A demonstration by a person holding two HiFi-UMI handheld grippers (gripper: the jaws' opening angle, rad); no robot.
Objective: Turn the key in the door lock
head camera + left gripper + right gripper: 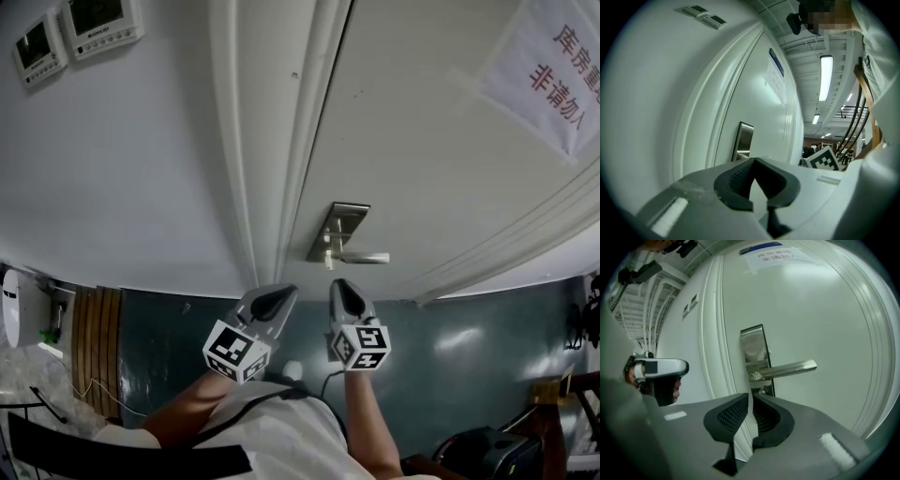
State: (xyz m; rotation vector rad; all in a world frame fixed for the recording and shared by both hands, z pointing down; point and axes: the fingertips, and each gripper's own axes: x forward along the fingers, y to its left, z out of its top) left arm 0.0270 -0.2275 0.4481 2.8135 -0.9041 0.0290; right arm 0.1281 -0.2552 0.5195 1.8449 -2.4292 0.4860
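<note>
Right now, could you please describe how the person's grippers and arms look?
Both the left gripper and right gripper have pale grey bodies, black ribbed pads, and a white cube with black square markers. The person wears a white short-sleeved top; the forearms are bare.

The white door [422, 169] carries a steel lock plate [339, 225] near its edge by the frame, a lever handle [367, 257] jutting from it; a paper sign [553, 70] is taped higher up; the wall [122, 187] beside bears two control panels [101, 26].
</note>
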